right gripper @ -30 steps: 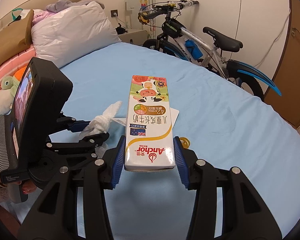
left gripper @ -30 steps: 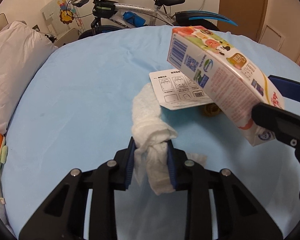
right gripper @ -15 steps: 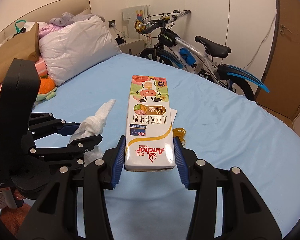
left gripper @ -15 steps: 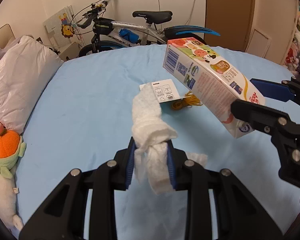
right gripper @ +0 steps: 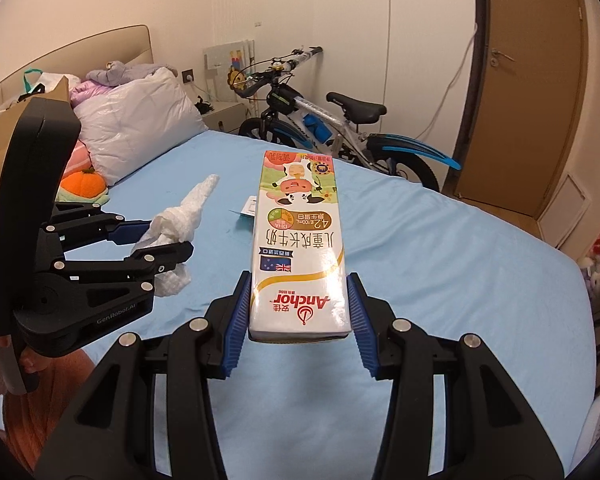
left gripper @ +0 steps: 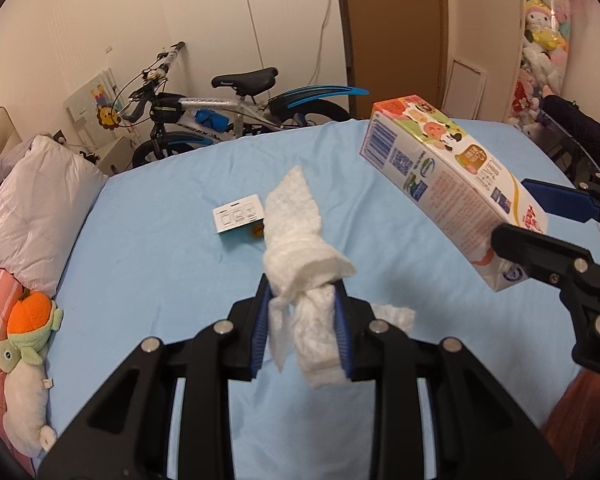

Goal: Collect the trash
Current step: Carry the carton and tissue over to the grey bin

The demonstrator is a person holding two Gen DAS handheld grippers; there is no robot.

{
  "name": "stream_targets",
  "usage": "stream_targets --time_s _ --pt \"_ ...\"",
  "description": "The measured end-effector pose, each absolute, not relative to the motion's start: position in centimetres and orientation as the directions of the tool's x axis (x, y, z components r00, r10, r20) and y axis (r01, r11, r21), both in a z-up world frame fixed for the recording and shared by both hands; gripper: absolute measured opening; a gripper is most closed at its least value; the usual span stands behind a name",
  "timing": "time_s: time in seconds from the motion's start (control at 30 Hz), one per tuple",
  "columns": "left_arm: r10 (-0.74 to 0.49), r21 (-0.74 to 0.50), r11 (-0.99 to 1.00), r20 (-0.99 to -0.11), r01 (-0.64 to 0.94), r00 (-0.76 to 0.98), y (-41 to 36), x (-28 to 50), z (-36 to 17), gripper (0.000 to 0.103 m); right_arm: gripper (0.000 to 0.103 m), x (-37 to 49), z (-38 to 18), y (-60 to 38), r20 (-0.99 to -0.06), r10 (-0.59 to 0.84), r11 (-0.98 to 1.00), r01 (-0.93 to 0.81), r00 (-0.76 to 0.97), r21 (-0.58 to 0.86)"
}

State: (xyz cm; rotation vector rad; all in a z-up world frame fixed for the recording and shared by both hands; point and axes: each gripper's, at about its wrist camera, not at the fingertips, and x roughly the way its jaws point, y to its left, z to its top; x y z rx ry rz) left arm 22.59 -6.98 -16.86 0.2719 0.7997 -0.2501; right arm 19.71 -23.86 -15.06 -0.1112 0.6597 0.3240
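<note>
Carrying both finds: your left gripper (left gripper: pixel 302 330) pinches the crumpled tissue (left gripper: pixel 300 236); your right gripper (right gripper: pixel 298 320) clamps the milk carton (right gripper: pixel 298 248); next, find a bin, none visible.

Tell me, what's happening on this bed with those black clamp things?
A person is picking up trash with two hand-held grippers. The left gripper has its fingers closed on a crumpled white tissue, and the right gripper is clamped on a milk carton; both are held above the blue bed. A small printed card with something yellowish beside it lies on the sheet, not yet collected.
</note>
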Motion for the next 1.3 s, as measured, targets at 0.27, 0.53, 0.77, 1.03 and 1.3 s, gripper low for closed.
stream_targets --time_s 0.27,0.53,0.77,1.03,1.3 --pt "-0.219 0.149 0.88 -0.714 0.45 0.665 -16.2 18.7 -15.1 0.029 0.044 13.1 -13.1 -33.9 -0.58 0.151 0.983 -0.182 0.801 0.005" --pt "-0.326 0.162 0.791 -0.704 0.59 0.63 -26.5 15.8 -13.9 0.029 0.044 6.5 -12.2 -45.8 -0.562 -0.005 1.0 0.015 0.827 0.014" --pt "-0.445 0.168 0.674 -0.685 0.719 0.576 -36.8 13.1 -11.9 0.029 0.044 0.2 -10.9 -56.7 -0.542 -0.176 0.976 0.217 0.822 0.012" --pt "-0.586 0.179 0.521 -0.635 0.834 0.503 -47.6 10.4 -7.4 0.029 0.044 -7.0 -6.5 -68.5 -0.494 -0.366 0.903 0.43 0.789 0.018" --pt "-0.718 0.174 0.371 -0.57 0.912 0.401 -58.1 8.3 -1.7 0.029 0.045 -9.9 -1.6 -75.7 -0.457 -0.504 0.833 0.553 0.733 -0.032"
